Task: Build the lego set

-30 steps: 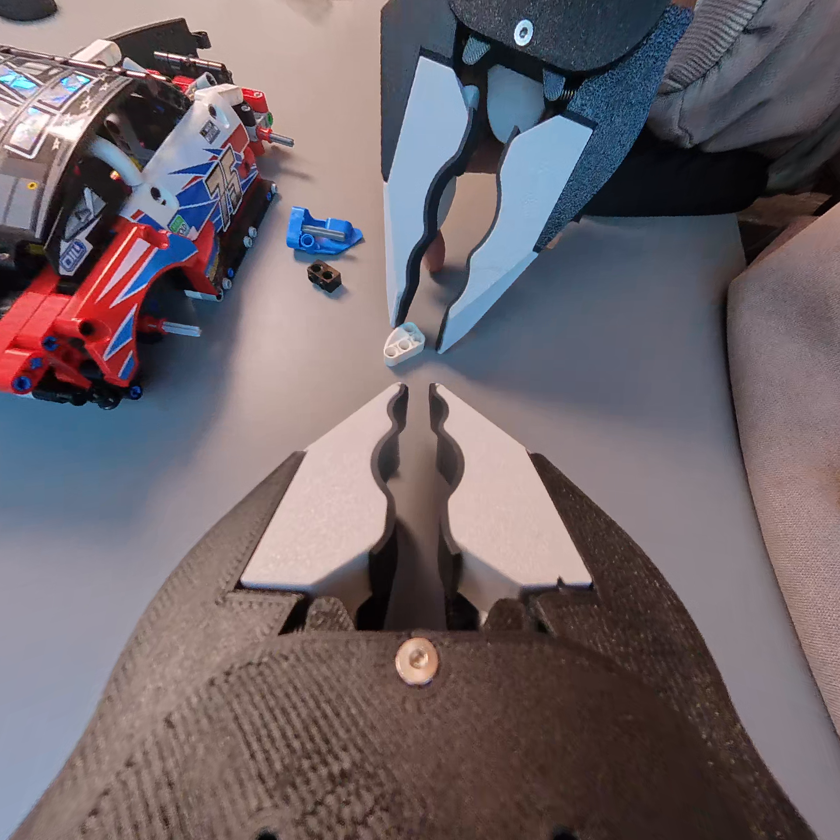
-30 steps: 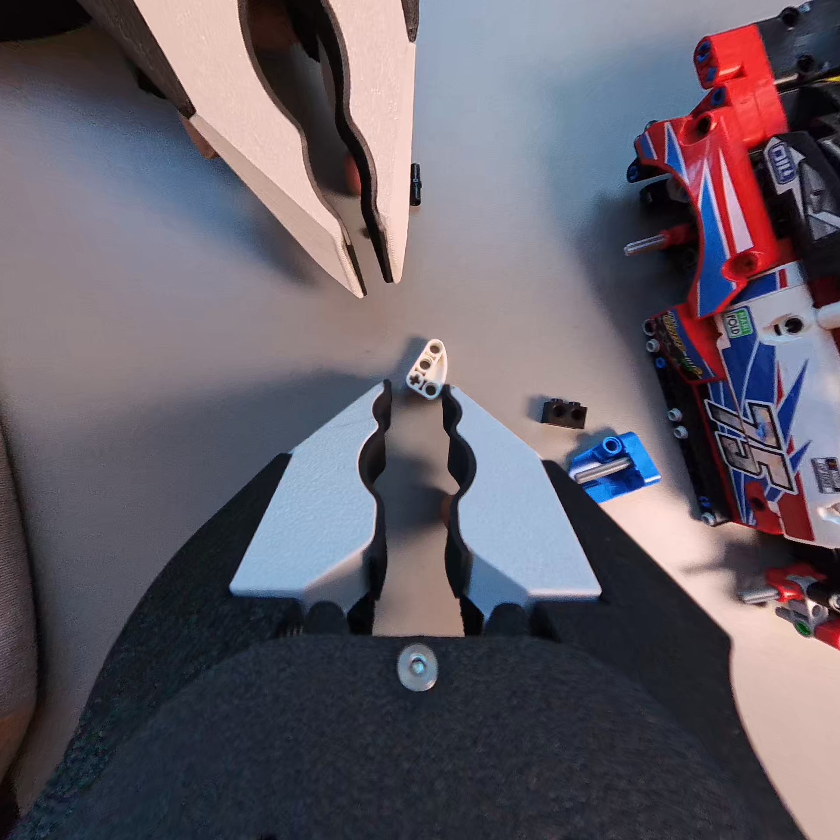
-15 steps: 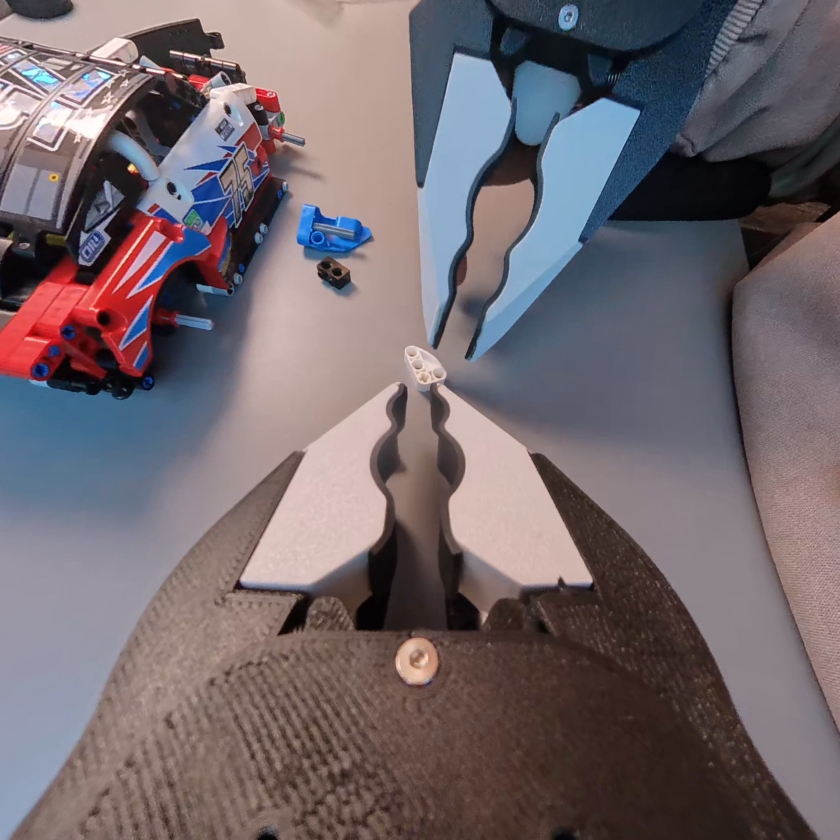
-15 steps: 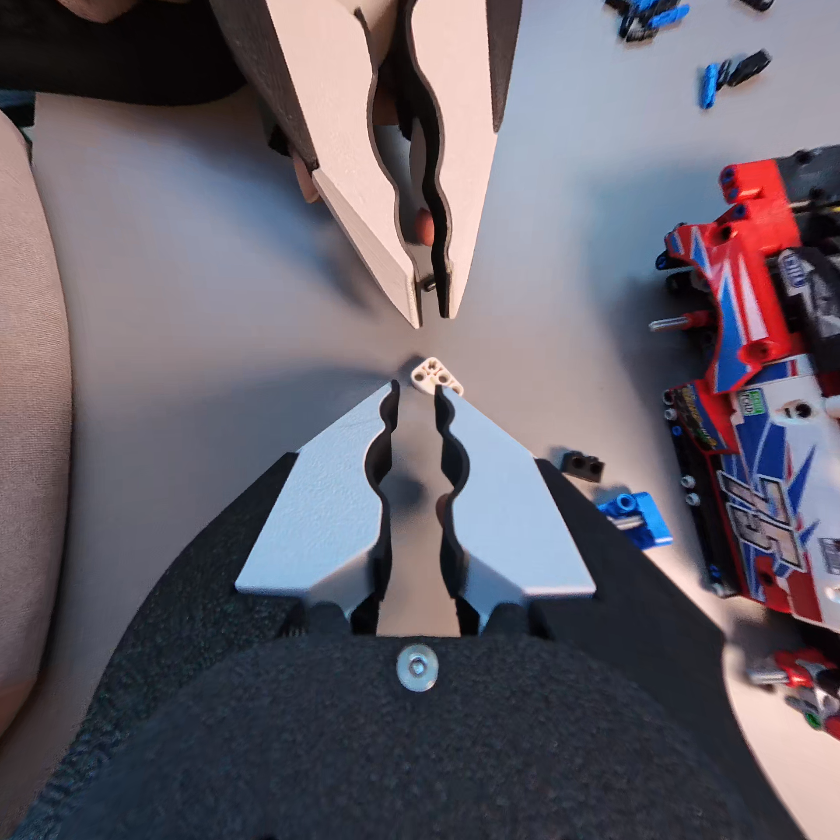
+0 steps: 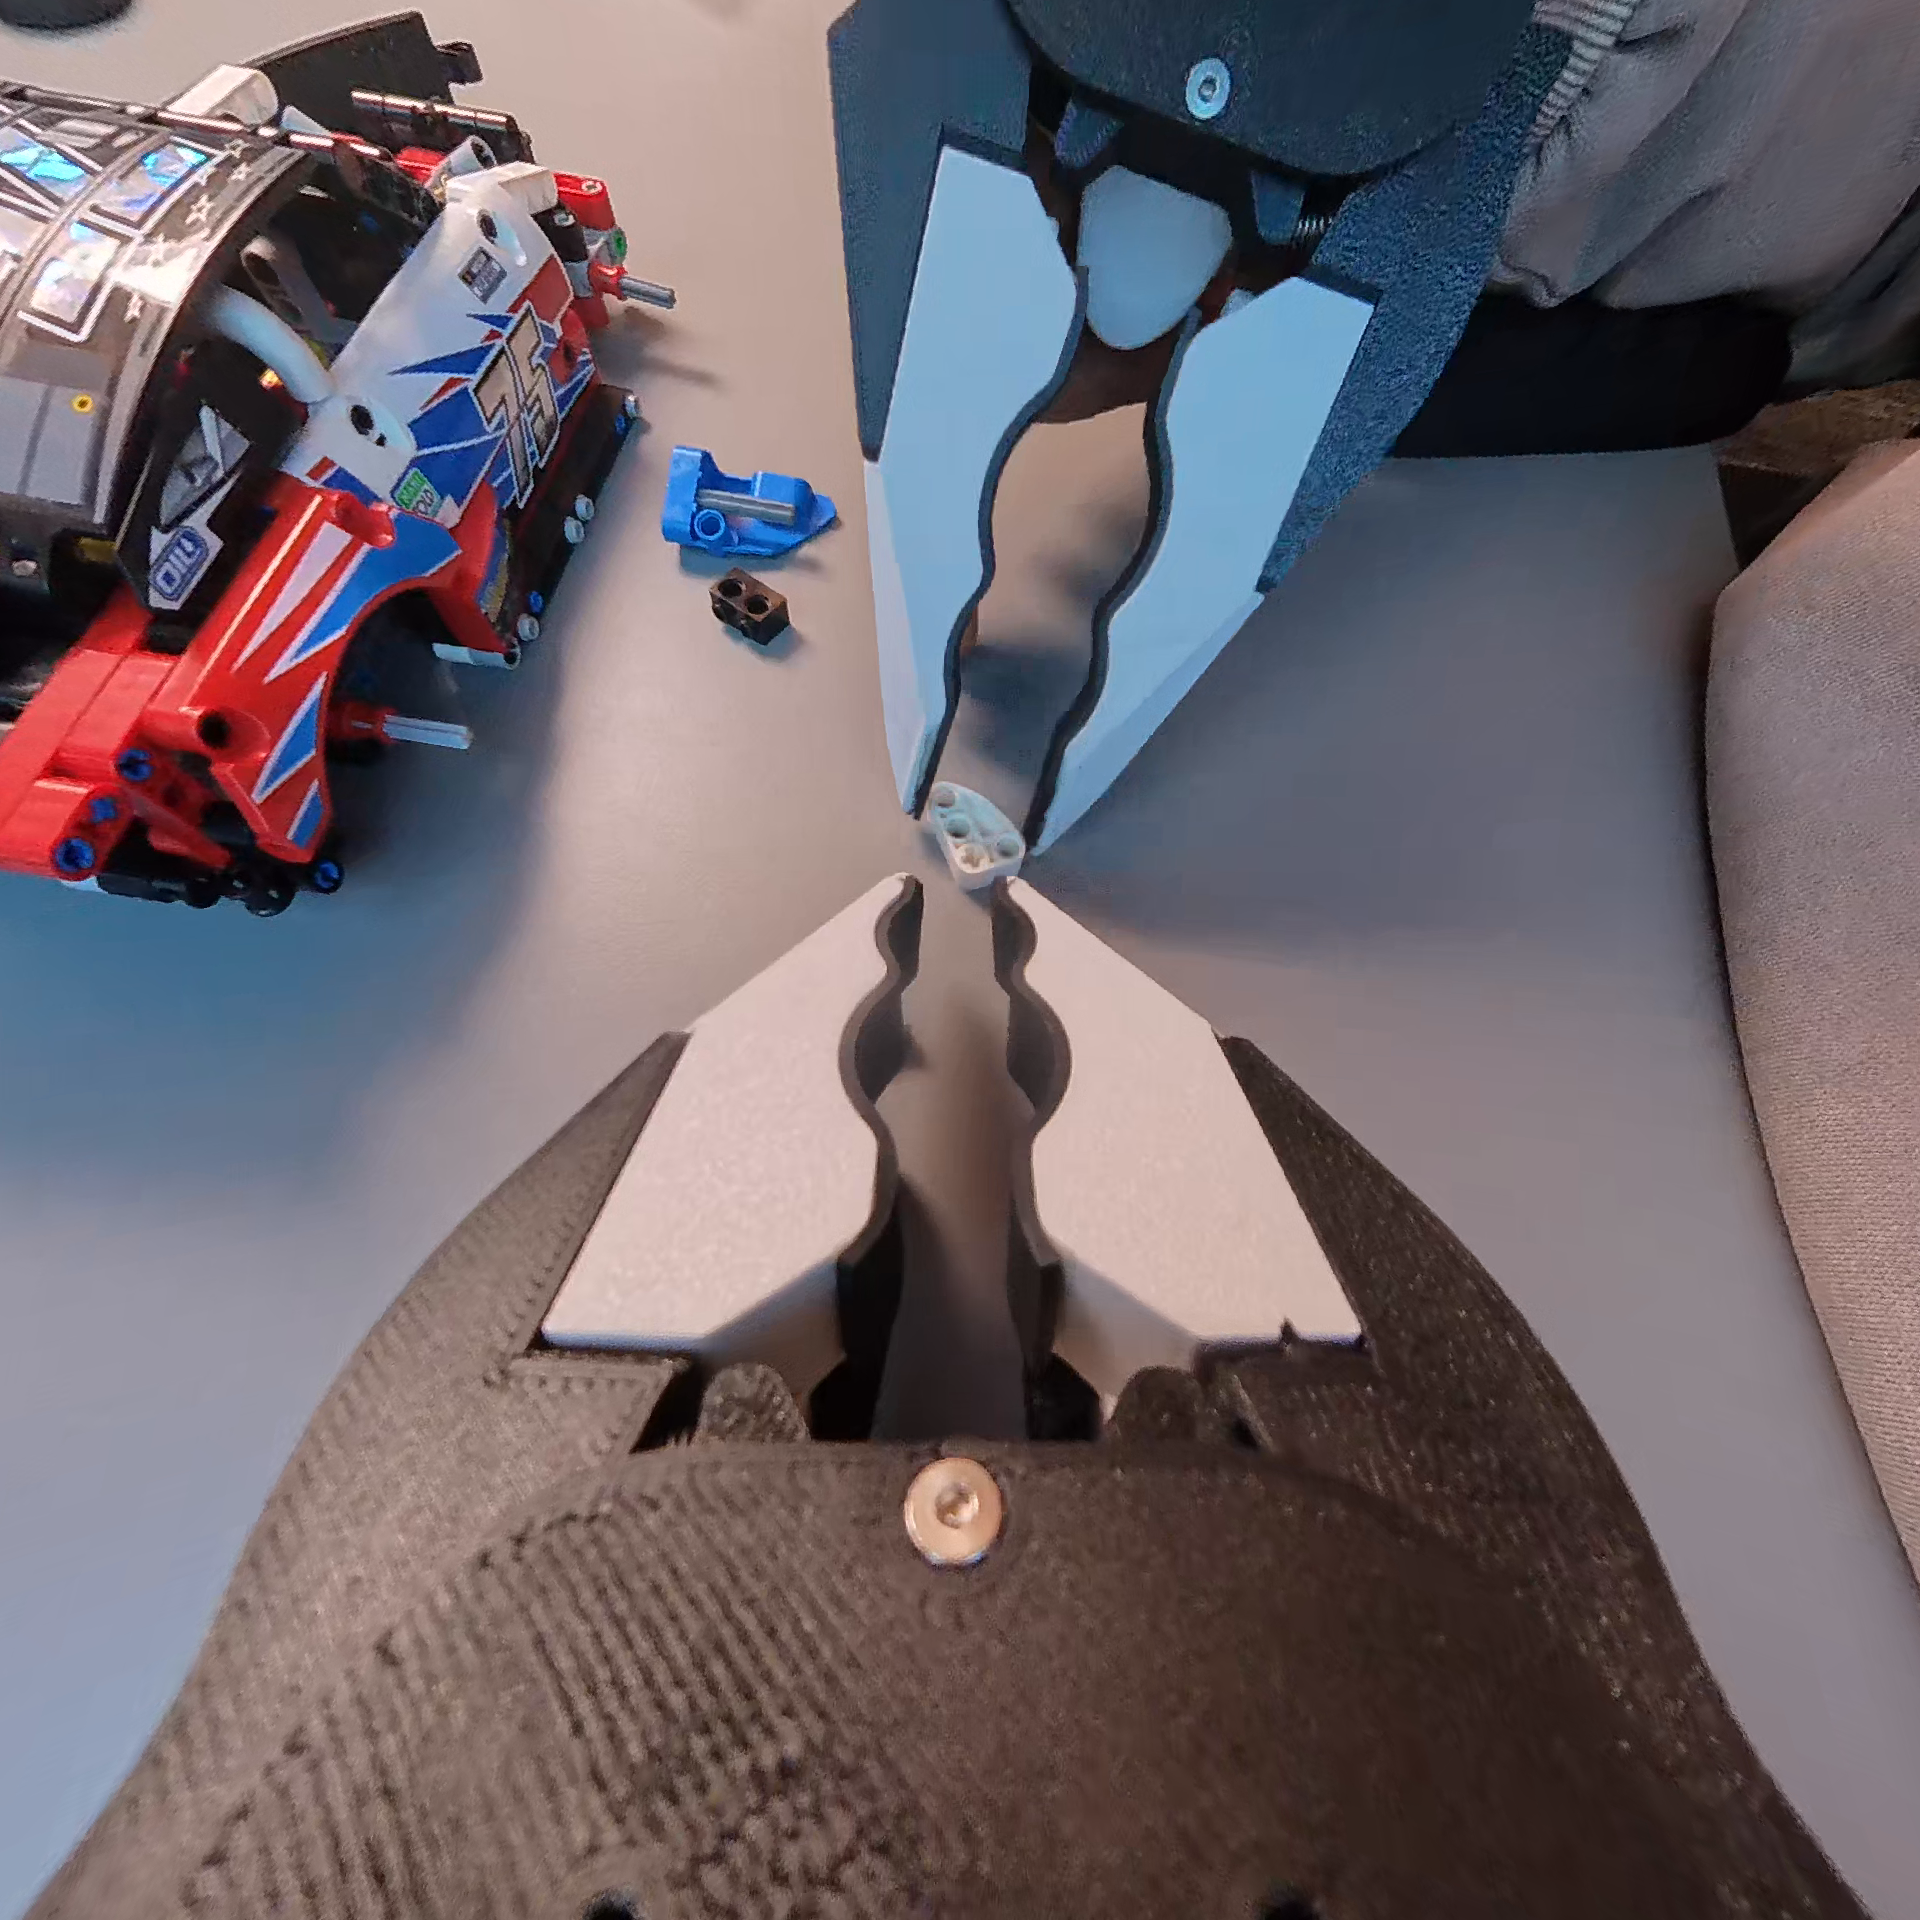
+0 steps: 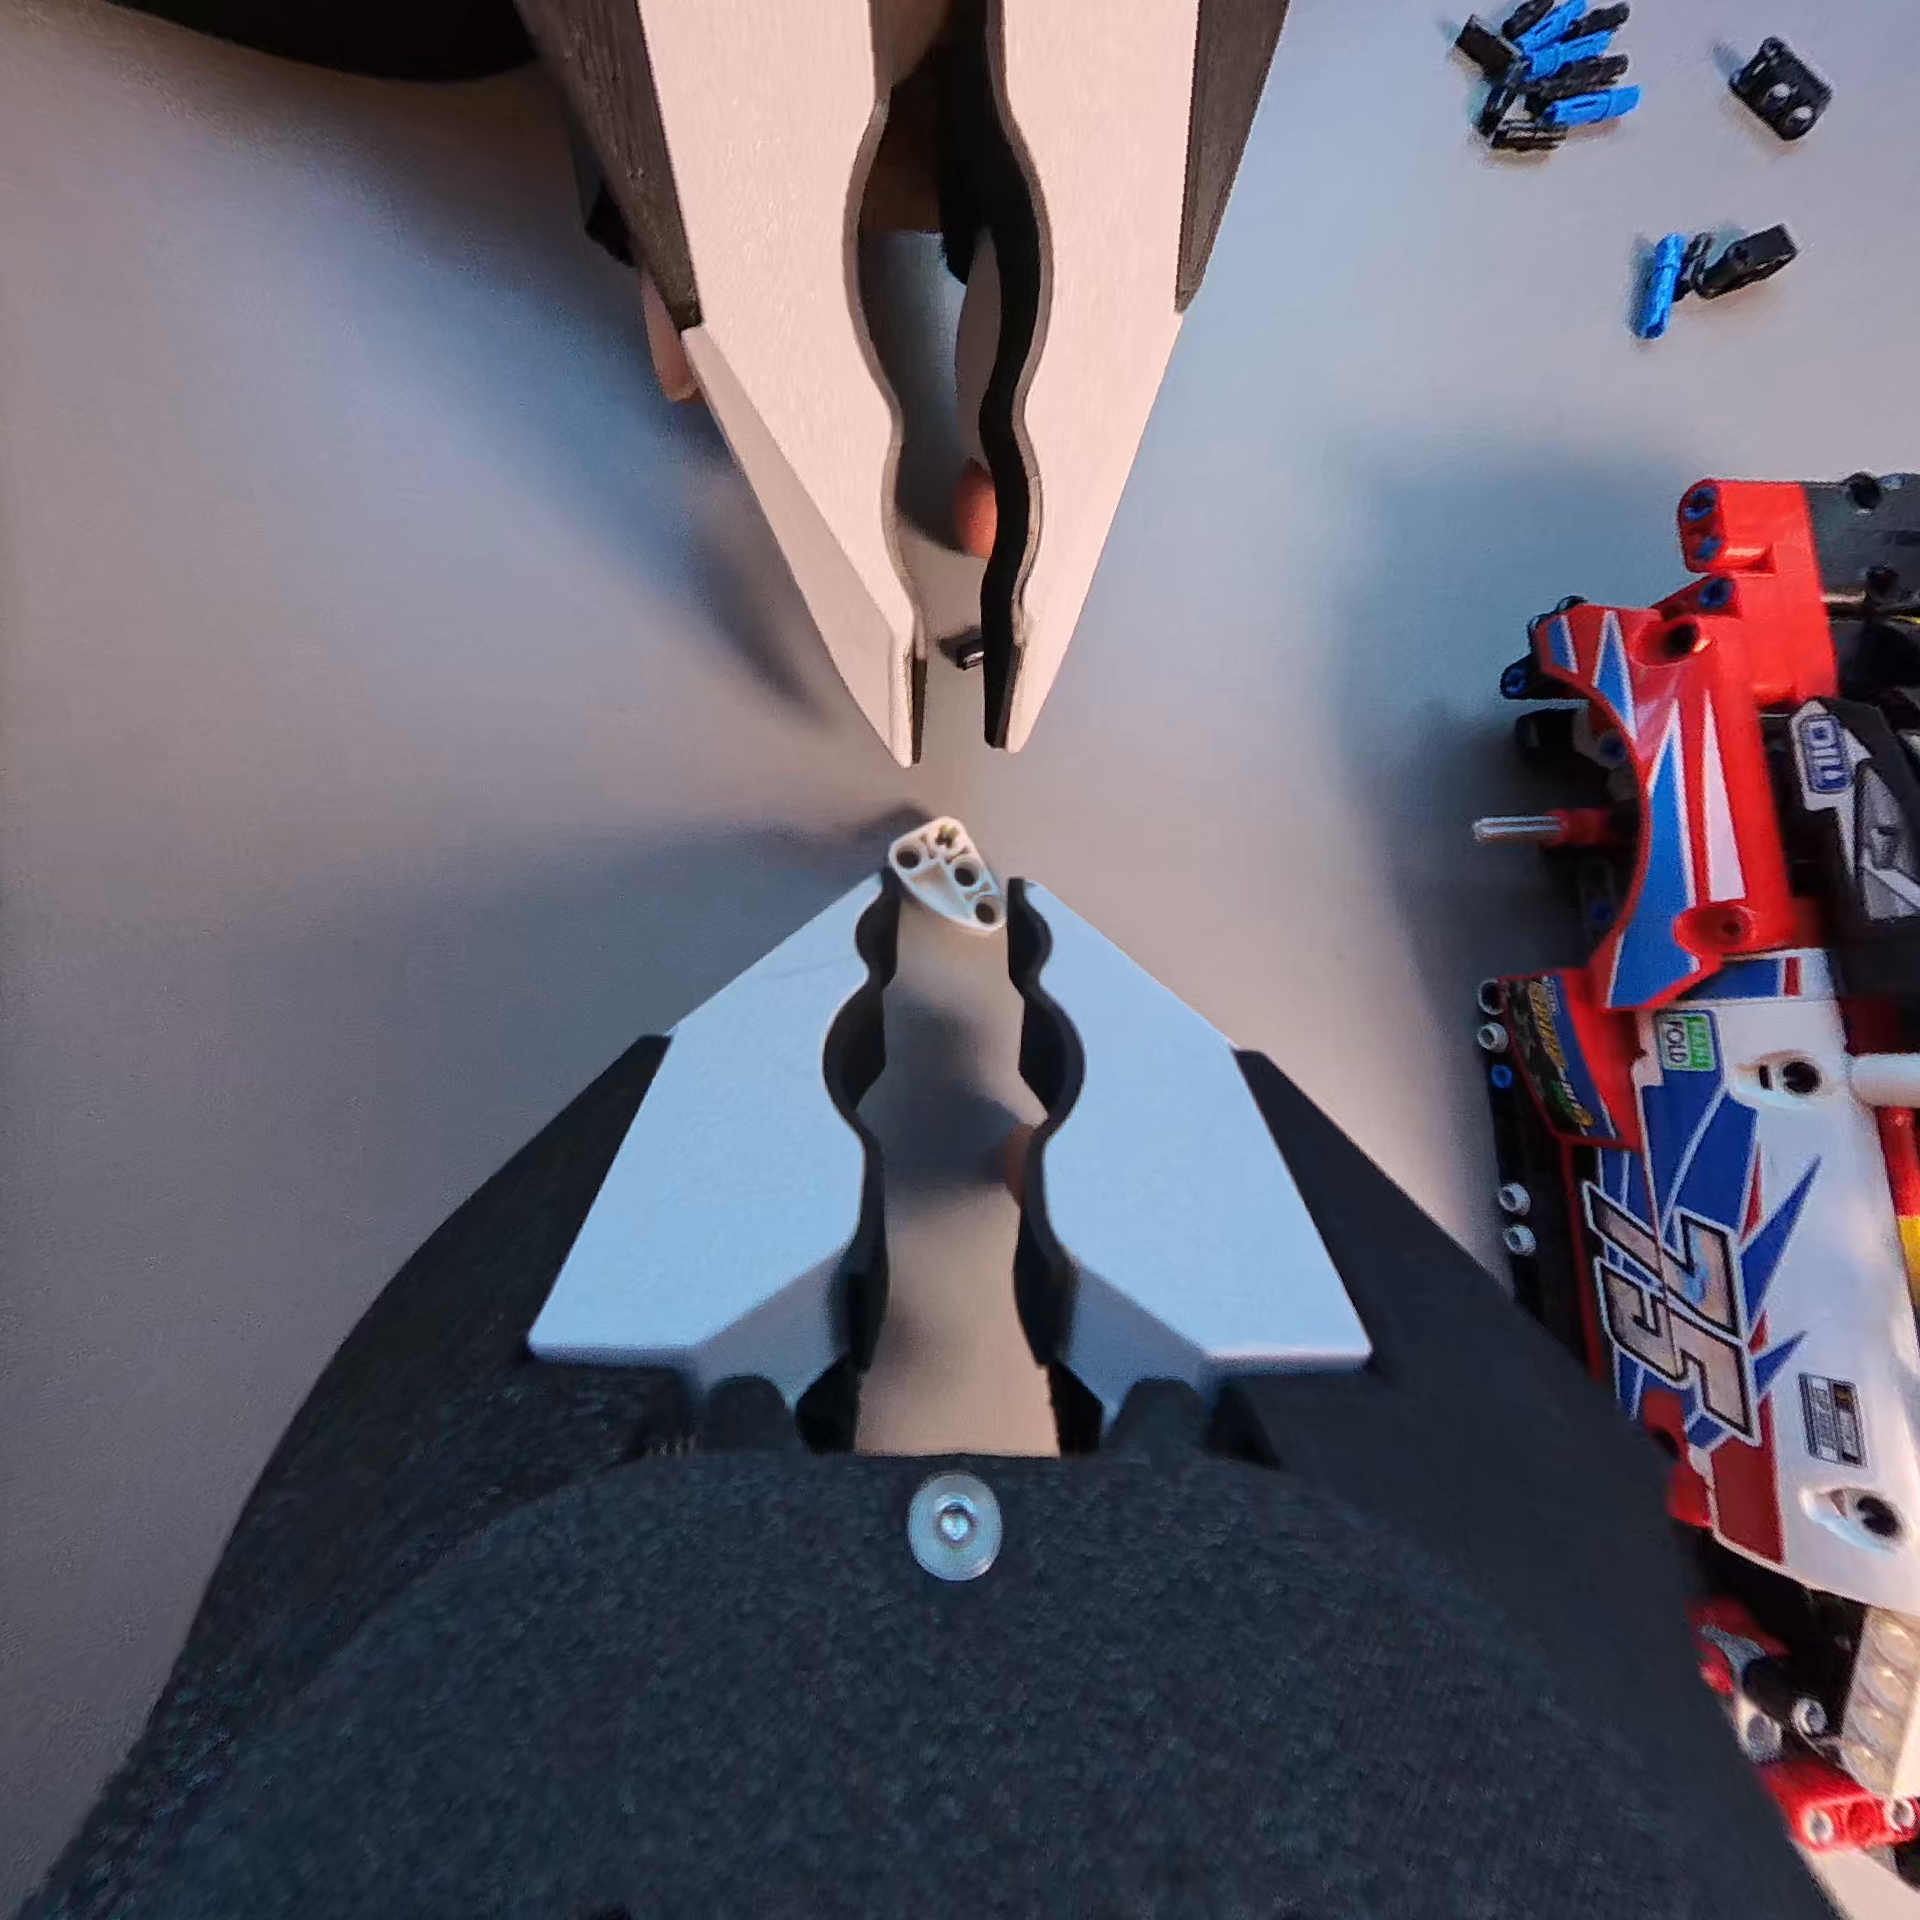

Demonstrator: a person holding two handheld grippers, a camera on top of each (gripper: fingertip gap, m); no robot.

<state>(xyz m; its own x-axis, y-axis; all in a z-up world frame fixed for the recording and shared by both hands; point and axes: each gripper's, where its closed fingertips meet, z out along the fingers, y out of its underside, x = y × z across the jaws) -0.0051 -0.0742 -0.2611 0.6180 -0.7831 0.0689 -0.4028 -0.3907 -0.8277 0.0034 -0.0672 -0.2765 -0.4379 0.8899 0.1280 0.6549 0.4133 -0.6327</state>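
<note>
**Two grippers met tip to tip over a small white lego piece**

Left wrist view: the left gripper (image 5: 954, 883), black-bodied with pale grey fingers, pointed forward over a plain grey table (image 5: 1403, 831). Its fingers stood slightly apart with nothing between them. Just beyond the tips lay a small white triangular lego piece with round holes (image 5: 972, 836). The right gripper (image 5: 977, 816) came down from the top of the view, its two tips straddling the far end of that piece; whether they pressed on it could not be told. To the left stood a partly built red, white and blue lego race car (image 5: 301, 499). Between the car and the right gripper lay a small blue lego part (image 5: 743, 509) and, just beside it, a tiny black lego block with two holes (image 5: 750, 605). A grey cushion (image 5: 1829, 935) filled the right edge.

Right wrist view: the right gripper's (image 6: 948, 891) tips stood a little apart, with the white piece (image 6: 948, 878) lying between them on the table. The left gripper (image 6: 951, 743) pointed down from the top, narrowly parted, close to the piece but not touching it. The car (image 6: 1714, 1039) sat at the right. Small blue and black lego pins (image 6: 1558, 73) lay scattered at the top right.
</note>
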